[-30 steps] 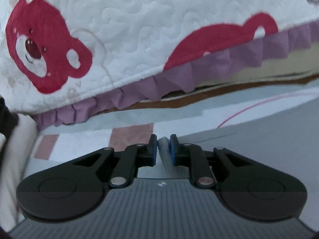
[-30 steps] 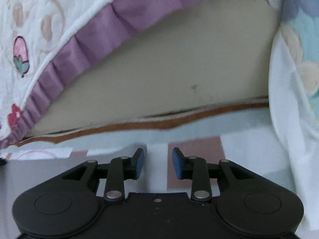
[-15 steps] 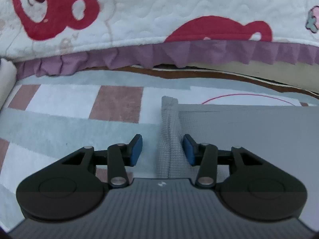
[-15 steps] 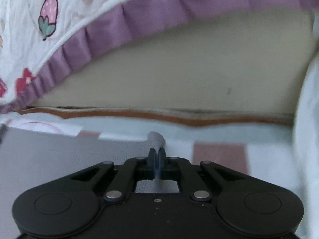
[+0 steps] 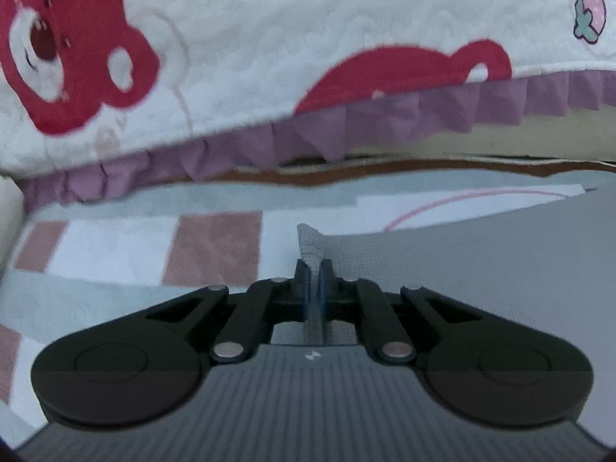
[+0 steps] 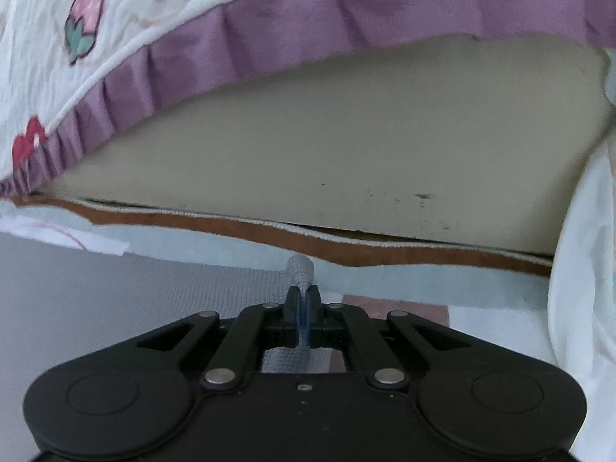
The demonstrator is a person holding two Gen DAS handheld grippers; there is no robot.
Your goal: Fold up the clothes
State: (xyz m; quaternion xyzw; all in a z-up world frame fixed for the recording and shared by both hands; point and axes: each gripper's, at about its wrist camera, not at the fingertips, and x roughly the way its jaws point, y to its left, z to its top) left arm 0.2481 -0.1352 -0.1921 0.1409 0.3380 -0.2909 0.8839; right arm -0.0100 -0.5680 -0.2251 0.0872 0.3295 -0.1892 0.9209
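Left gripper point(image 5: 314, 275) newly pinched on grey garment point(image 5: 481, 254) corner.

Upper frame: white quilt point(image 5: 269, 38) with red bears and purple frill point(image 6: 269, 19). Lower right: plain grey cloth point(image 5: 481, 261). Rug point(image 5: 115, 246): pale blue, white, pink checks, brown edge.

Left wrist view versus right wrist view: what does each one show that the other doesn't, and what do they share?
Only the left wrist view shows the red bear print on the quilt and the left gripper, its jaws shut on a corner of the grey garment. Only the right wrist view shows the beige mattress side, the white fabric hanging at right and the right gripper, also shut on a garment corner. Both show the purple ruffle, the checked rug and its brown border.
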